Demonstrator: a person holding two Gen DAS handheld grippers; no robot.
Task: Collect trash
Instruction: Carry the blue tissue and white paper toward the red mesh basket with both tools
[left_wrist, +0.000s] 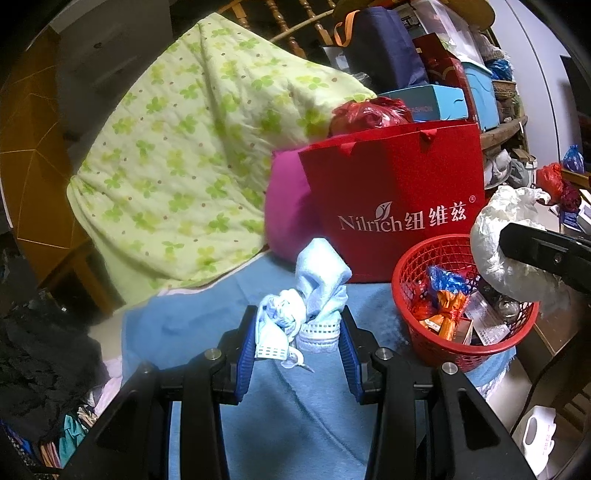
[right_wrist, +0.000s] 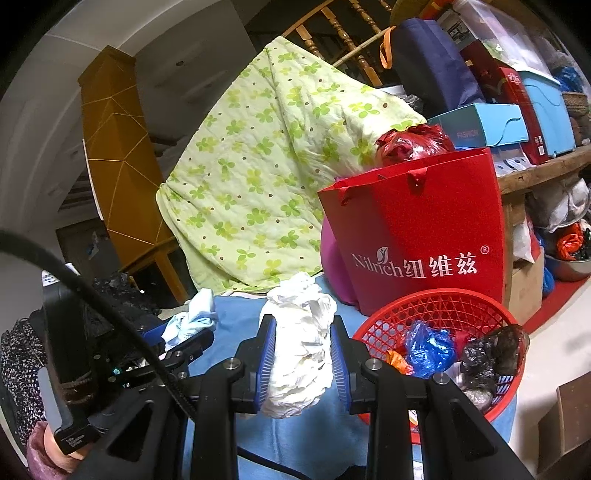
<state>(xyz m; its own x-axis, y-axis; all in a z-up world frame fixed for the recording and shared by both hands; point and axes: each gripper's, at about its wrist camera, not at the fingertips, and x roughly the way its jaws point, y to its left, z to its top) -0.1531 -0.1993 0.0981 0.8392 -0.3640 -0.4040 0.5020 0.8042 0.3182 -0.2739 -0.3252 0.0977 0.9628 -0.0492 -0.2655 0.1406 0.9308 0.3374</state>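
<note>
Red mesh basket (right_wrist: 439, 314) sits just right of the right gripper (right_wrist: 303, 354), which clamps an upright white paper wad (right_wrist: 299, 347); the left gripper (left_wrist: 299, 339), farther away, pinches pale blue crumpled masks (left_wrist: 310, 299).

— What's the trash?
— A crumpled pale-blue face mask and tissue bundle (left_wrist: 306, 314), held upright, and a crumpled white paper wad (right_wrist: 301, 347).
— And the bin?
— A red plastic mesh basket (left_wrist: 413, 262) on blue cloth, holding wrappers.
</note>
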